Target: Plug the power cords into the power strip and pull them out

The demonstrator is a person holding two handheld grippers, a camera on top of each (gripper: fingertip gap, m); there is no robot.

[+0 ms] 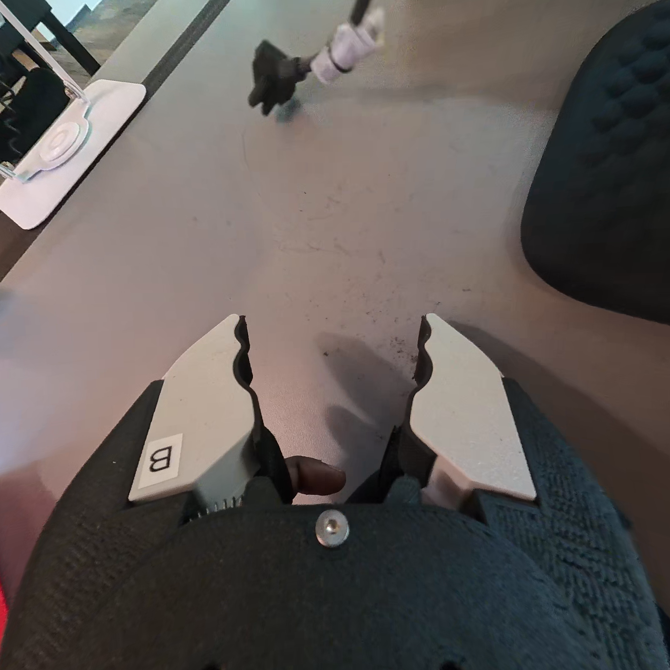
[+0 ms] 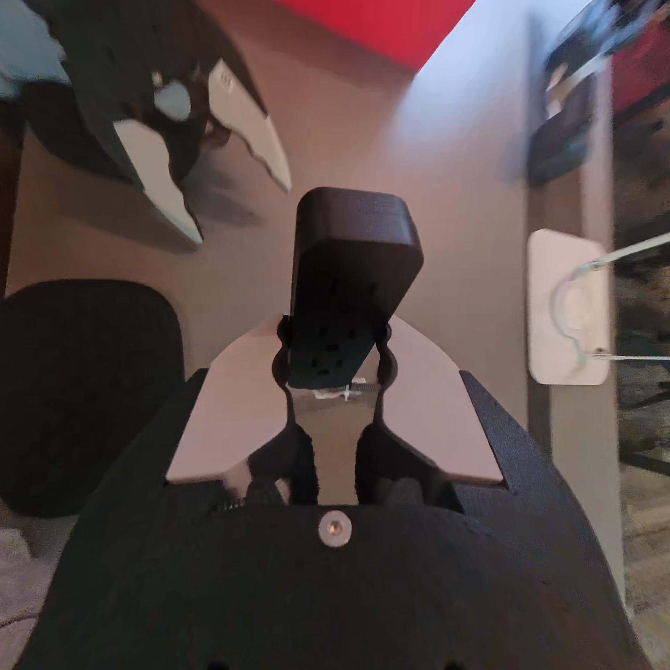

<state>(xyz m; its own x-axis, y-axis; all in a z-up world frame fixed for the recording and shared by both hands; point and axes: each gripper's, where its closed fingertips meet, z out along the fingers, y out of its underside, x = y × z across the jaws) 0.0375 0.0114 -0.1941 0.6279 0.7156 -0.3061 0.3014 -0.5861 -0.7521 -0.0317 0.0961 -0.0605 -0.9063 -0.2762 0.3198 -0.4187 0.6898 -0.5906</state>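
Observation:
My right gripper (image 2: 333, 328) is shut on the near end of a black power strip (image 2: 351, 261), whose socket face is turned up toward the camera. A cord with a white tie (image 2: 344, 393) leaves the strip's near end. My left gripper (image 1: 333, 322) is open and empty above the grey table (image 1: 326, 217). It also shows in the right wrist view (image 2: 243, 210), open, to the upper left of the strip and apart from it. A black plug (image 1: 273, 81) with a white sleeve (image 1: 342, 52) on its cord lies on the table far ahead of the left gripper.
A black padded cushion (image 1: 598, 181) lies to the right of the left gripper; it also shows in the right wrist view (image 2: 83, 380). A white lamp base (image 1: 72, 152) sits at the table's edge and shows again (image 2: 565, 308). A red surface (image 2: 362, 29) lies beyond the table. One gripper's finger ends stand about 20 cm off the other's. From either gripper's tips it is about 40 cm to the white lamp base (image 1: 72, 152). My right wrist view (image 2: 553, 301) looks at it from another angle.

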